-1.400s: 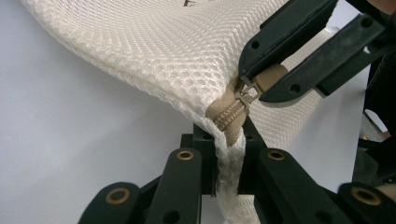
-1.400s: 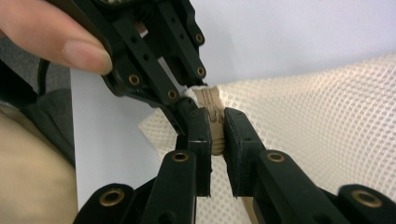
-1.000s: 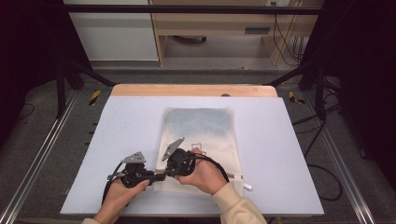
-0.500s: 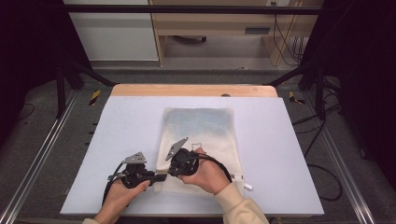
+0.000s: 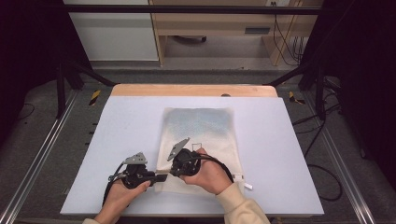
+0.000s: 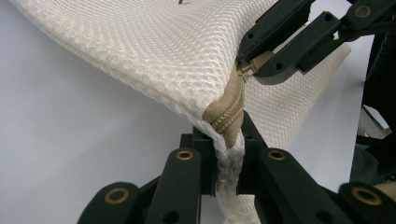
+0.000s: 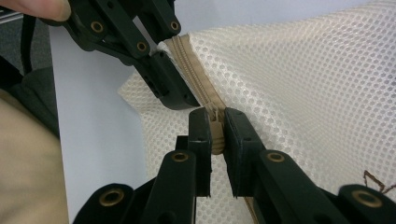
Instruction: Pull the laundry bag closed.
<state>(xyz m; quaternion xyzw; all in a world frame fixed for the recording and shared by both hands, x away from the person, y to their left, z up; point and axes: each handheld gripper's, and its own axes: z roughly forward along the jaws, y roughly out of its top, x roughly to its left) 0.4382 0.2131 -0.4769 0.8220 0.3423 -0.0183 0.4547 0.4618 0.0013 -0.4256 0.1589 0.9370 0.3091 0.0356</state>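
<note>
Left gripper (image 6: 228, 154): jaws clamped on the mesh bag (image 6: 163, 51) corner, at the zipper (image 6: 229, 109) end.
Right gripper (image 7: 215, 126): jaws pinched on the zipper pull (image 7: 215, 116), just beyond the left fingertips.
Room: bare table (image 5: 280, 140) all around.

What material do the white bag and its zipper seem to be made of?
The white bag looks like a synthetic mesh fabric, probably polyester: regular small holes and a matte, soft weave. The zipper seems to have beige woven tape with fine coil teeth, likely nylon; nothing on it shines like metal.
</note>
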